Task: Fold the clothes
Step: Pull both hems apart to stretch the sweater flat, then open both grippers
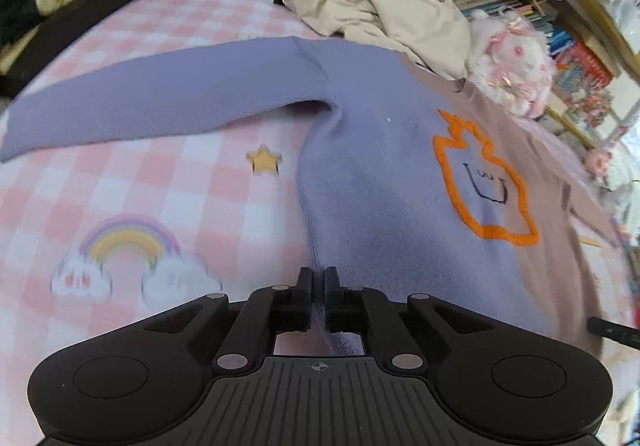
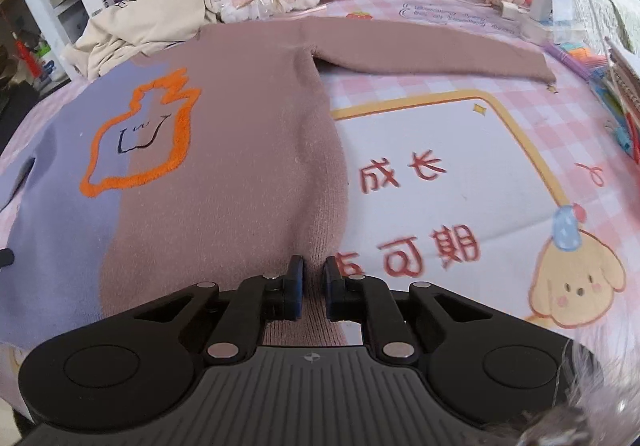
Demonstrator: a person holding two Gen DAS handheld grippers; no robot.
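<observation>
Left wrist view: the left gripper (image 1: pixel 319 278), tilted down, was clamped on the sweater's (image 1: pixel 380 174) lilac hem; its lilac sleeve (image 1: pixel 160 102) stretched ahead-left. Right wrist view: the right gripper (image 2: pixel 313 270) pinched the mauve hem; the mauve sleeve (image 2: pixel 432 54) lay ahead-right.

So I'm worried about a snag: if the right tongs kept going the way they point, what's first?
Probably the sweater itself; the right tongs, shut on its pinkish-brown hem, aim down at it.
</observation>
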